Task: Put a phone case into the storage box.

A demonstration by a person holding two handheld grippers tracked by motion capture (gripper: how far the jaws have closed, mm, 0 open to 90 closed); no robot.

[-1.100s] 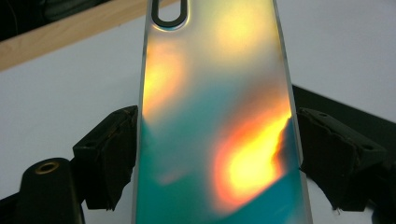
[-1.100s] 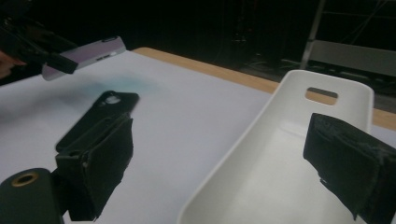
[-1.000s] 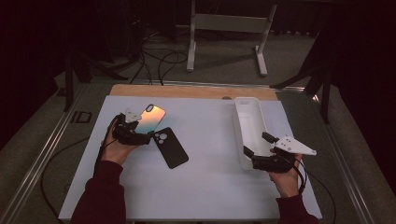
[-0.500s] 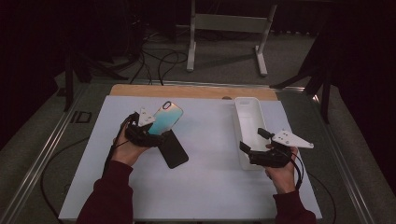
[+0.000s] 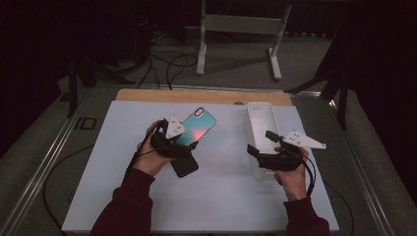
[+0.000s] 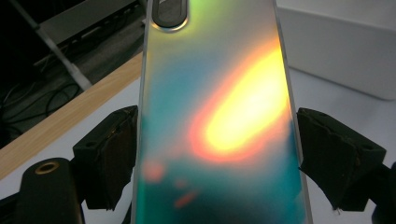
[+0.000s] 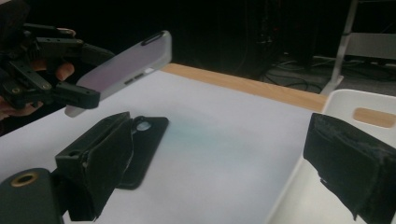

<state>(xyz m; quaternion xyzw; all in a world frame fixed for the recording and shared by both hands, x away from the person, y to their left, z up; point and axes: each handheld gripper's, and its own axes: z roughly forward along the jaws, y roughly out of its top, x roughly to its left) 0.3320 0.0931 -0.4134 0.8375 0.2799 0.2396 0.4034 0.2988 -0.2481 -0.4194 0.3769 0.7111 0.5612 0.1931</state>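
Two jaws of the left hand-held gripper clamp the long edges of the iridescent phone case, whose camera end points toward 1 o'clock in the high view. A second ago that gripper held the case lower and further toward 9 o'clock, clear of the black phone case; now it has carried it up and toward 3 o'clock, so it hangs tilted over the black case's far end. That reads as a carry toward the white bin, not yet arrived.

In the left gripper view the pads press both sides of the iridescent case, with the bin wall ahead at 2 o'clock.

The right hand-held gripper has barely shifted; its jaws stand wide with nothing between them, at the bin's near left wall.

Open white tabletop lies between case and bin, giving free passage toward 3 o'clock. The wooden edge strip bounds the surface at 12 o'clock, and the bin's rim is the one lip to clear.
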